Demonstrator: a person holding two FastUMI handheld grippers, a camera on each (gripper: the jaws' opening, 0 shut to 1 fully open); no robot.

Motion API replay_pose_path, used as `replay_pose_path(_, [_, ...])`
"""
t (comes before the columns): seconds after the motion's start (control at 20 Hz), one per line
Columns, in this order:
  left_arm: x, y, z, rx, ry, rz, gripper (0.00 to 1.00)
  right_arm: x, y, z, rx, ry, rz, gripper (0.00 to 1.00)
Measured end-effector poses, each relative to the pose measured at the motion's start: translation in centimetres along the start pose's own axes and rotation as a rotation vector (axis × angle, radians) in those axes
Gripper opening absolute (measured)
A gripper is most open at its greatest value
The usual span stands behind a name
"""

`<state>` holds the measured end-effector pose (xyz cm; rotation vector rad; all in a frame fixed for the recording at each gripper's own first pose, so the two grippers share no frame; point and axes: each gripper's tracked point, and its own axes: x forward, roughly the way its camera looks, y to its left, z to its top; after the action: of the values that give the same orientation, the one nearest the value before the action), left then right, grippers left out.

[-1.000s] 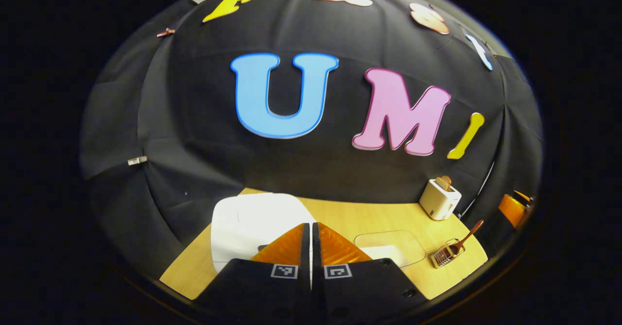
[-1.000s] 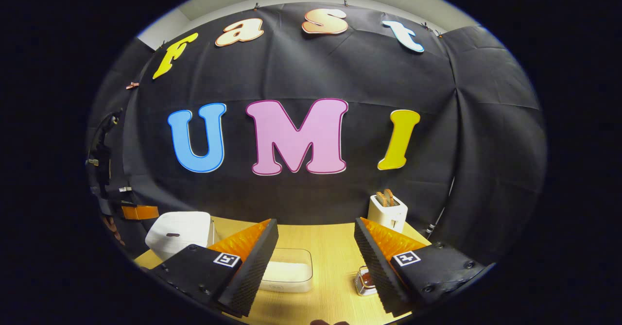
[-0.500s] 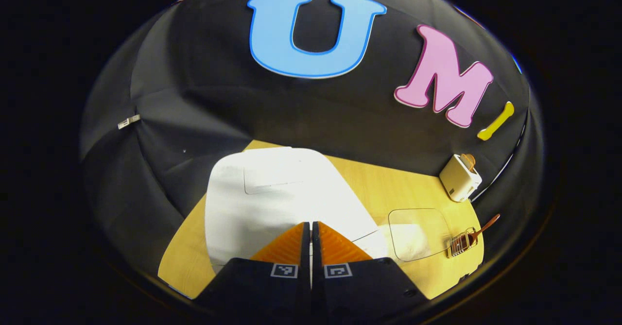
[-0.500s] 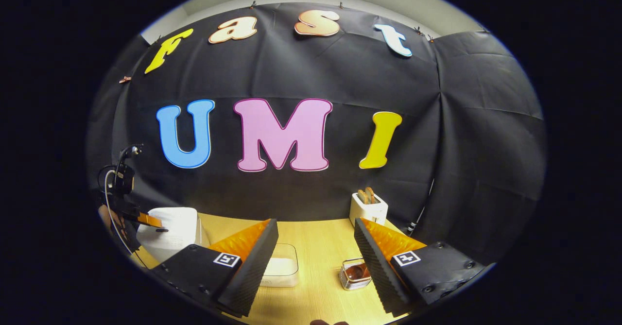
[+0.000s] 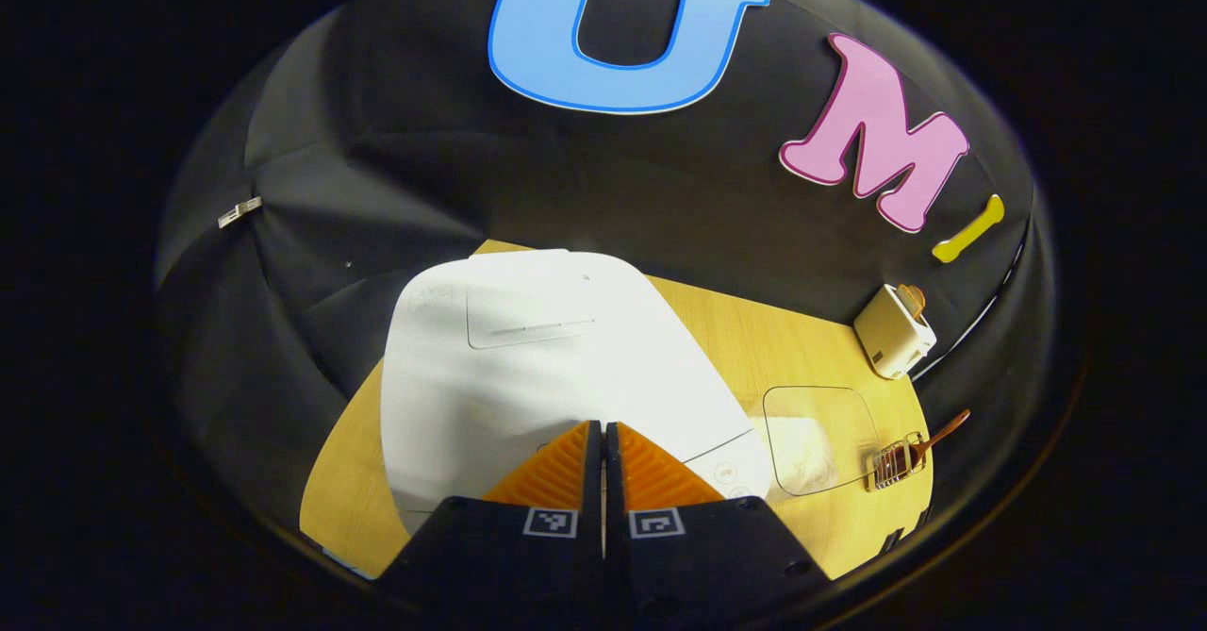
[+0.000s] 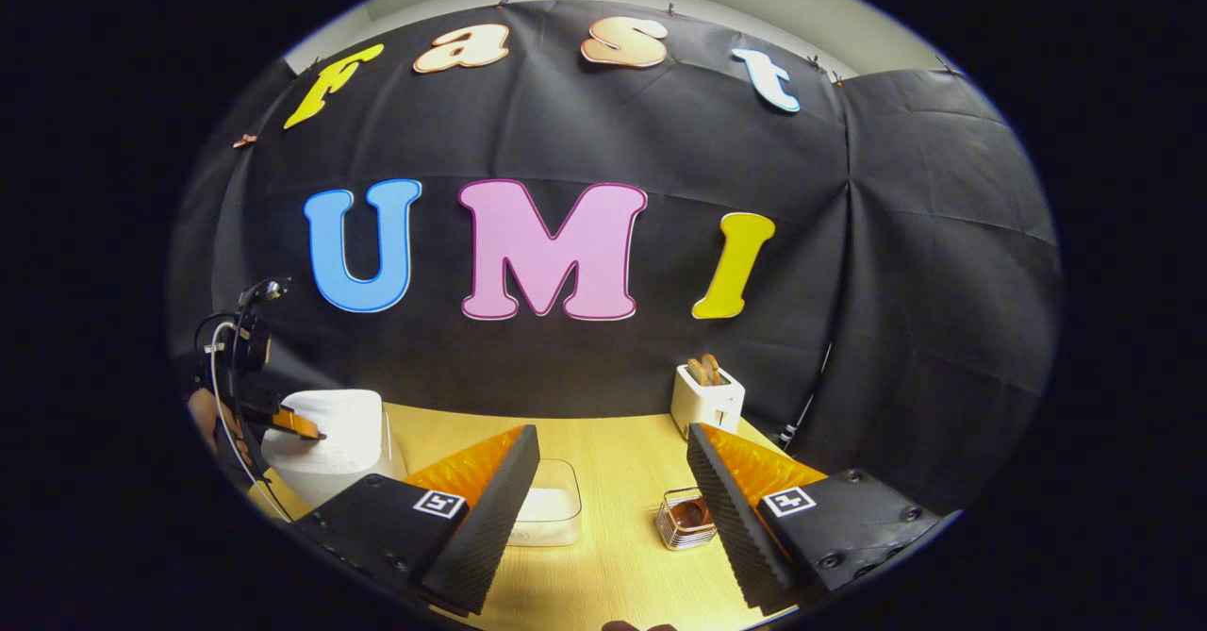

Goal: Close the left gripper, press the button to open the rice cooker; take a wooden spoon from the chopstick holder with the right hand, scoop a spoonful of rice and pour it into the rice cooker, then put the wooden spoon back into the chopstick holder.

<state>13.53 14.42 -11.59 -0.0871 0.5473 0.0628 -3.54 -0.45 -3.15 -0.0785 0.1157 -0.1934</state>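
Step one is in hand, I judge: pressing the lid button. Nearest in the left gripper view, my left gripper has its orange fingers pressed together, empty, their tips over the near front edge of the white rice cooker, whose lid is down; I cannot tell whether they touch it. Next I must push down squarely on the button. In the right gripper view, my right gripper is spread wide and empty. Farther right on the table sit the clear rice box, then the chopstick holder with the wooden spoon.
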Motion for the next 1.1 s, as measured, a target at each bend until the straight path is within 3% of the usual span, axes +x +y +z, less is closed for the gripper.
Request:
replay_pose_path(0.3, [0.3, -0.1, -0.7, -0.014, 0.041, 0.071, 0.06, 2.5, 0.7, -0.2, 0.001, -0.015, 0.075, 0.97])
replay_pose_path(0.5, [0.7, -0.2, -0.8, 0.042, 0.088, 0.168, 0.06, 4.7, 0.0, -1.1, 0.057, 0.012, 0.132, 0.98])
replay_pose_path(0.7, [0.2, -0.3, -0.3, 0.016, 0.059, 0.214, 0.06, 5.9, -1.9, -2.1, 0.086, 0.030, 0.139, 0.98])
replay_pose_path(1.1, [-7.3, -2.5, 10.1, 0.068, -0.361, 0.245, 0.06, 6.5, -5.6, -2.8, 0.132, 0.055, 0.098, 1.00])
